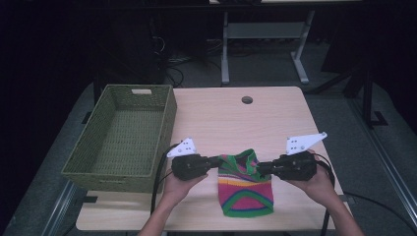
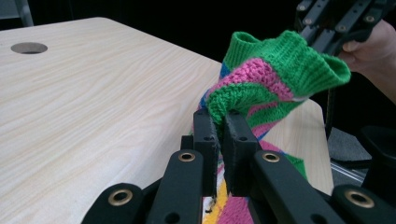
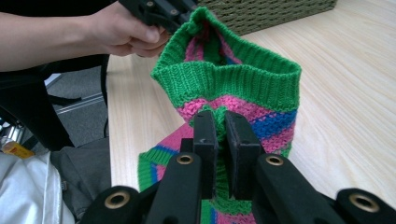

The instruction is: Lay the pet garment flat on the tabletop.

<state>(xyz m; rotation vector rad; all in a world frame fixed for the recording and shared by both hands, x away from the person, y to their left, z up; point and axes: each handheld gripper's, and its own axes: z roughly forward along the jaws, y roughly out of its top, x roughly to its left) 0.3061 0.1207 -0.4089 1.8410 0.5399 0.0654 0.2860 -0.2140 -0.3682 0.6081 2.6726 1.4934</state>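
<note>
A: What is the biggest thing here?

B: The table (image 1: 216, 118), pale wood, with a round hole (image 1: 247, 100) near its far edge at about 12 o'clock.

A: And after that?

B: The basket (image 1: 123, 135), green and woven, standing on the table's left side at 9 o'clock, with one corner out over the edge.

A: Where is the knit piece?

B: The knit (image 1: 245, 186) is striped in green, pink, blue and yellow, and sits at 6 o'clock near the front edge, between the two hands. Its lower part lies flat on the wood, while its upper green cuff is lifted off the surface and pulled up.

A: What grips it?

B: The left gripper (image 1: 216, 162) comes in from 9 o'clock, jaws pressed together on the knit's left edge. In the left gripper view (image 2: 218, 135) a fold of green and pink sits pinched between the pads. The right gripper (image 1: 259, 168) comes from 3 o'clock, and in the right gripper view (image 3: 219, 133) its jaws likewise pinch the fabric just under the green cuff.

A: And the hands?

B: The left hand (image 1: 178, 186) cups its tool from below; the right hand (image 1: 317, 183) does the same on its side.
</note>
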